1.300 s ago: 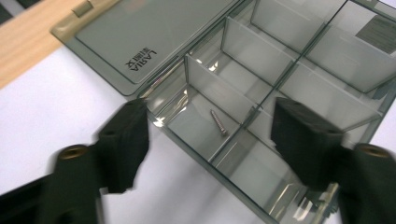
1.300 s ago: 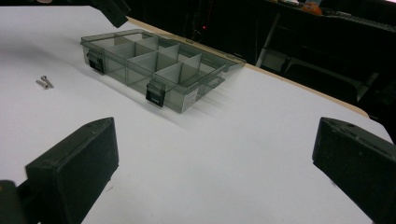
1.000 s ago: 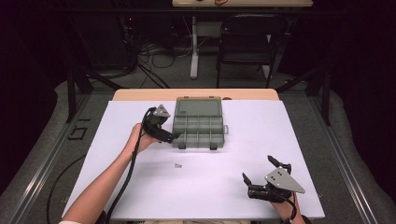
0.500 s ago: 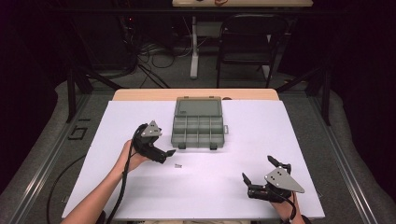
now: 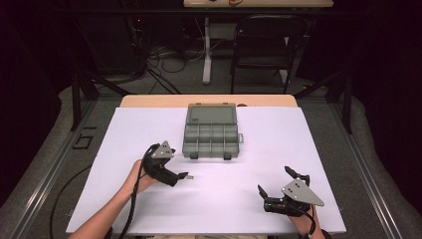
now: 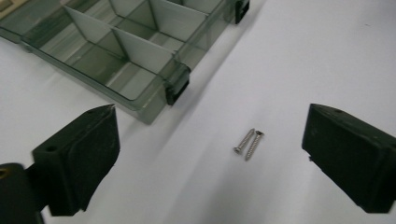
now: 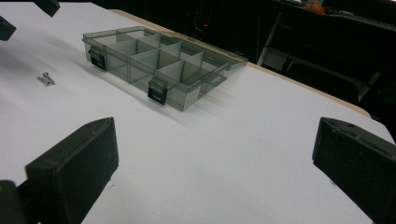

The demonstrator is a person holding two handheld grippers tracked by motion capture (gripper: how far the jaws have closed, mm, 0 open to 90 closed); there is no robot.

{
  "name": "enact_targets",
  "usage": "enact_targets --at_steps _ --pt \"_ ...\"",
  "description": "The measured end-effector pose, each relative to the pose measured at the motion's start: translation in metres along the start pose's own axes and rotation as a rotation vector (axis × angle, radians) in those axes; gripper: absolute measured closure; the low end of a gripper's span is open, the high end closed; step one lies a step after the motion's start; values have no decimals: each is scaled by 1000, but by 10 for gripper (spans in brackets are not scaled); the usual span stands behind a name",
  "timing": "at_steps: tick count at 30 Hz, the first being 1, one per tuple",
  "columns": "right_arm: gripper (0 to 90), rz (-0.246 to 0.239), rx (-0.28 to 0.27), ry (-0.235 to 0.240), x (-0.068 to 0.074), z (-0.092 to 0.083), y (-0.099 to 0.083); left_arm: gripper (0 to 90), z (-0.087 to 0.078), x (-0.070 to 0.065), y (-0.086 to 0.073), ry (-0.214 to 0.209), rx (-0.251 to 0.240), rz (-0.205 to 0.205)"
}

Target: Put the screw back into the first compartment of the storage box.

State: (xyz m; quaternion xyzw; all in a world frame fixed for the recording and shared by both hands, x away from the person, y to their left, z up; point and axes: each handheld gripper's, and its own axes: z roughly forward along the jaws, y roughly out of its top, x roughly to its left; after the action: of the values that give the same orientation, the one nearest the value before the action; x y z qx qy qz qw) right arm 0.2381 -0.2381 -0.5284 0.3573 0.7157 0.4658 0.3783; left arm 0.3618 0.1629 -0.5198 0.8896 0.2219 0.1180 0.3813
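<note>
A clear grey compartment box point(image 5: 211, 141) lies open in the middle of the white table, its lid folded back. Its cells point(image 6: 116, 51) look empty. Two small silver screws point(image 6: 249, 143) lie side by side on the table in front of the box's left latch. My left gripper point(image 5: 183, 176) hovers low over them and is open, so in the left gripper view the screws sit between its wide-spread jaws point(image 6: 210, 154). My right gripper point(image 5: 274, 180) rests open near the front right edge, holding nothing. It looks toward the box point(image 7: 159, 60) and the screws point(image 7: 45, 79).
The white table top point(image 5: 308, 149) has bare surface on both sides of the box. A black chair point(image 5: 263, 45) and cables stand on the floor beyond the far edge. The box's two black latches point(image 7: 156, 91) face the person.
My left gripper has come back from the box's left side toward the person and down over the two screws. The right gripper has stayed put.
</note>
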Motion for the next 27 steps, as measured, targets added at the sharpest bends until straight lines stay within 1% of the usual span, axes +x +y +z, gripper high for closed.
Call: enact_targets --at_steps 1,2,3,4,5,6,7,8,9,10,11,12,13,14,15,16,17,18,20,23,24,27 --pt "0 0 -8 -1 0 1 0 75 2 -1 -1 -10 5 3" --pt "0 -3 2 1 0 0 0 99 4 -1 -2 -20 9 3" --pt "0 -3 2 1 0 0 0 121 4 -1 -2 -20 9 3" --pt "0 1 -20 -7 1 3 -1 156 7 -1 -3 -34 11 -4" --pt "0 1 -21 -7 1 3 -1 157 7 -1 -3 -34 11 -4" --pt "0 -5 6 2 1 1 0 179 9 0 -4 -48 17 -8" --pt "0 -4 -4 1 1 1 0 228 9 0 -4 -48 17 -8" --pt "0 -4 -4 1 1 1 0 228 11 0 -4 -61 19 -13" --pt "0 -4 1 2 1 1 0 279 13 0 -5 -68 22 -16" --pt "0 -5 7 4 0 1 0 331 16 -1 -6 -82 43 -5" --pt "0 -3 -6 -3 0 2 0 370 16 -1 -6 -82 43 -5" --pt "0 -7 7 3 0 1 0 405 20 -2 -7 -97 47 -6" --pt "0 -6 10 7 0 1 0 442 20 -2 -7 -97 47 -6" --pt "0 -6 10 7 0 1 0 442 22 -2 -7 -105 53 -4" --pt "0 -8 11 4 0 1 0 484 24 -2 -7 -111 57 -1" --pt "0 -6 14 13 0 1 0 564 26 -2 -7 -119 57 -2" --pt "0 -6 14 13 0 1 0 588 26 -2 -7 -119 57 -2" --pt "0 -7 13 10 1 1 0 640 28 -2 -7 -136 59 -2" --pt "0 -7 12 15 1 1 0 703 30 -2 -7 -143 61 1" --pt "0 -7 14 10 1 1 0 767 31 -1 -7 -149 66 -1" --pt "0 -6 6 10 1 2 0 787 33 -1 -8 -150 69 -3" --pt "0 -7 15 11 1 2 0 800 36 1 -9 -149 83 -3"
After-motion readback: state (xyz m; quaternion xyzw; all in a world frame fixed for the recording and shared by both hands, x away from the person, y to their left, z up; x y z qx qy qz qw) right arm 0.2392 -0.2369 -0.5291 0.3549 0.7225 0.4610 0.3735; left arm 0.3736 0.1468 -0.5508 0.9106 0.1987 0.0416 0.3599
